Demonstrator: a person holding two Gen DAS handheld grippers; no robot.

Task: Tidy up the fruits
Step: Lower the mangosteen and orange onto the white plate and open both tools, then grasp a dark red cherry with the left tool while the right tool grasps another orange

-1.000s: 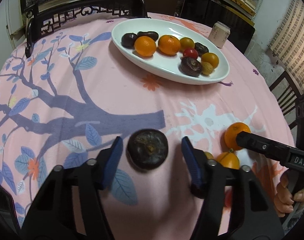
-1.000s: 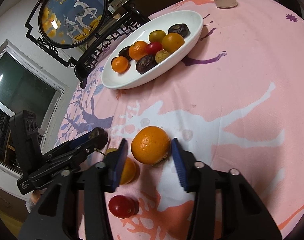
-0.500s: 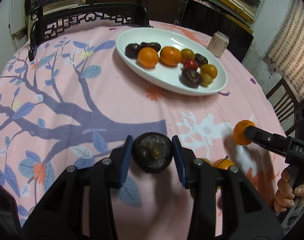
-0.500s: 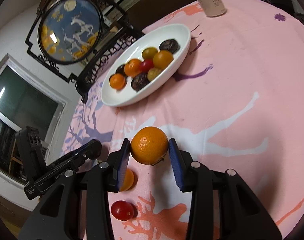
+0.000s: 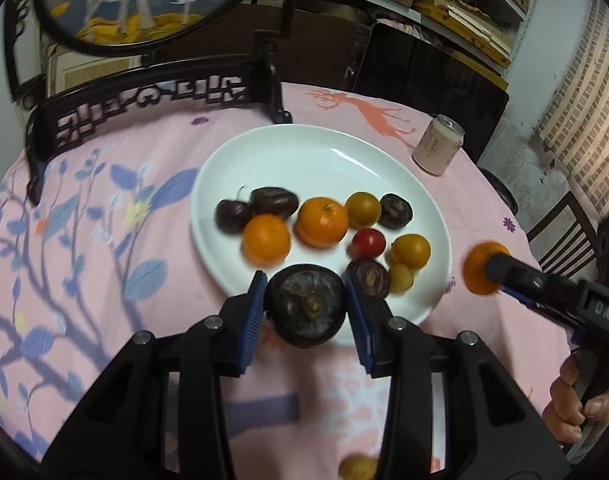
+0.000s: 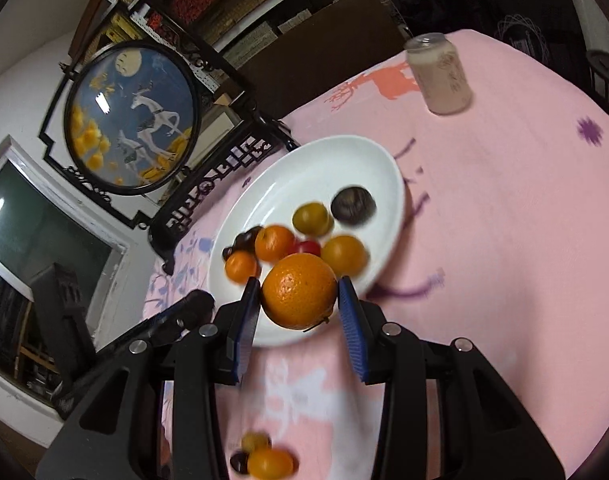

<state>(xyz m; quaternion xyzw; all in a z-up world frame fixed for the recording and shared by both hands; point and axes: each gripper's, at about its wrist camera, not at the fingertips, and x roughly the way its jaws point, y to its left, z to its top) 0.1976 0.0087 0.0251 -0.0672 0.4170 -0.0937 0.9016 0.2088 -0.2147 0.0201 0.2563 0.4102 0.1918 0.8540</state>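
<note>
Both fruits are rising off the surface [image 5: 104, 240]: left gripper [image 5: 307, 309] clamping the mangosteen [image 5: 307, 304], right gripper [image 6: 299, 300] clamping the orange [image 6: 299, 295], each needing gentle lowering onto the plate [image 5: 304, 152]'s bare far side.

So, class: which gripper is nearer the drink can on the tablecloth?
Right. The right gripper, holding an orange, sits on the can's side; the left gripper, holding a dark fruit, is farther across.

A plate [image 5: 304, 152] is sitting mid-counter [image 5: 104, 280], fruit [image 5: 322, 222] lying in it; a can [image 5: 438, 145] is standing behind, to its right.
</note>
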